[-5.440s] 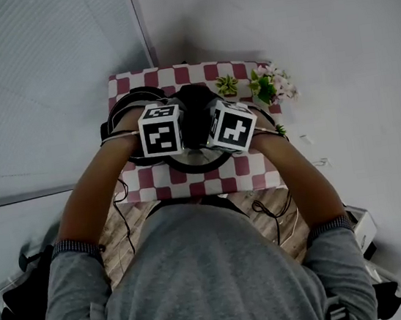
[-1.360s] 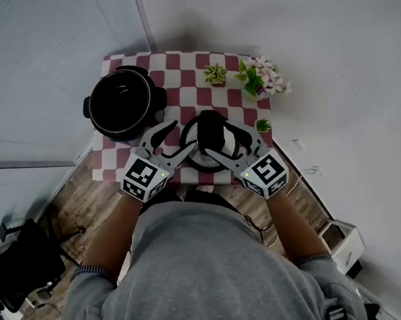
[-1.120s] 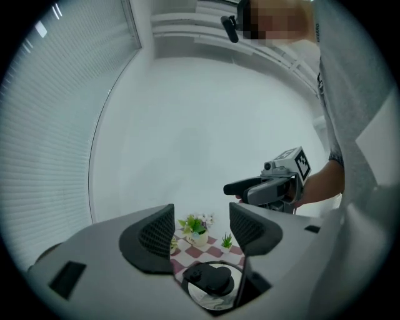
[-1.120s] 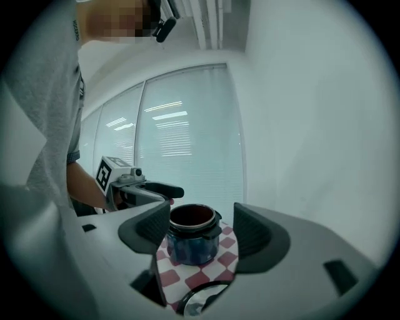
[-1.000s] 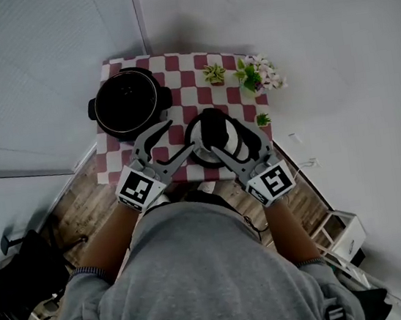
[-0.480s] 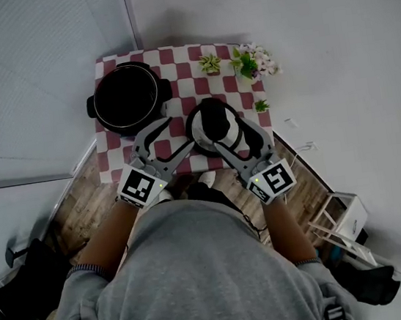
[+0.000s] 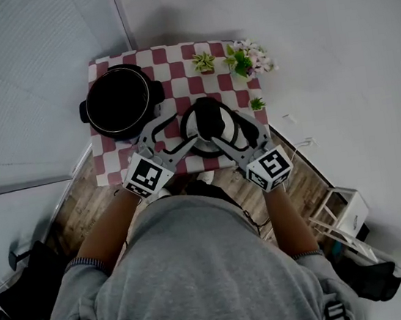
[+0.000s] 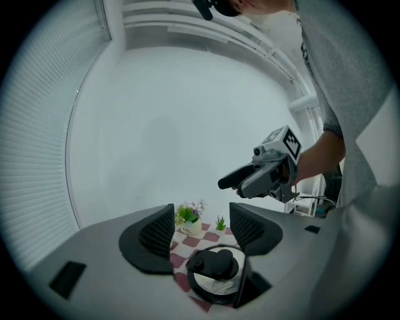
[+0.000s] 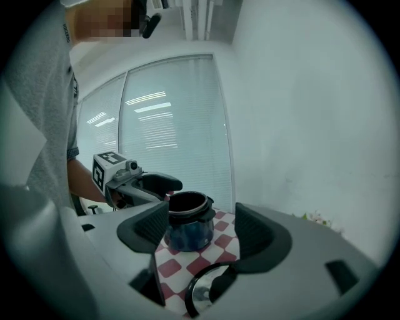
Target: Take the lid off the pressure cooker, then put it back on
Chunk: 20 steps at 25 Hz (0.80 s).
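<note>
The black pressure cooker pot (image 7: 119, 100) stands uncovered at the back left of the checked table (image 7: 164, 56); in the right gripper view the pot (image 9: 186, 220) shows between my jaws, farther off. Its lid (image 7: 209, 123), silvery with a black handle on top, lies on the cloth at the front right. The left gripper (image 7: 173, 134) is open just left of the lid. To the lid's right, the right gripper (image 7: 236, 131) is also open. Neither touches the lid. The left gripper view has the lid (image 8: 212, 274) low between open jaws of the left gripper (image 8: 201, 231). The right gripper (image 9: 203, 228) is above the lid (image 9: 201, 292).
Small potted plants (image 7: 204, 61) and a flower pot (image 7: 245, 59) stand along the table's back right, another tiny plant (image 7: 256, 103) at the right edge. A window with blinds (image 7: 26, 76) is left, a white wall behind, and a white rack (image 7: 341, 211) on the floor at right.
5.4 s ago both grippers were over the pot with the lid. Since then the lid has come to lie at the front right, and both open grippers stay beside it.
</note>
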Available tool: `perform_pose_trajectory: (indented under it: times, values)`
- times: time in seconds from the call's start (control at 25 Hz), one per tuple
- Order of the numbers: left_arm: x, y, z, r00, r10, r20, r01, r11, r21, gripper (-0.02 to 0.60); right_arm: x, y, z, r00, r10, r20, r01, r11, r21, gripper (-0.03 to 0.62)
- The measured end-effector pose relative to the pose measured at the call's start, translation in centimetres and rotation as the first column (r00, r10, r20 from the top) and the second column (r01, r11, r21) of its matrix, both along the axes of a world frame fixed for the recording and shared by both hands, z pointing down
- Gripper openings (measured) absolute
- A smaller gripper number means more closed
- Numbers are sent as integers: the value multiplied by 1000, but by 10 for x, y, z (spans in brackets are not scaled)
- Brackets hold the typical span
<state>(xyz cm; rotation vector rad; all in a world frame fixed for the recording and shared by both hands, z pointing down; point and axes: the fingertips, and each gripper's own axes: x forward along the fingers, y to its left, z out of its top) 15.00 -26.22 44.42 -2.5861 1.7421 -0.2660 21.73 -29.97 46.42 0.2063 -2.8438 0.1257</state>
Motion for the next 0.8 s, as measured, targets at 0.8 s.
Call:
perform_pose_trajectory:
  times: [0.8]
  values:
    - [51,-72,183,945,279,168,-155,840,-520,308,10,-48,171,784,-375,-495,372,922,-109,356]
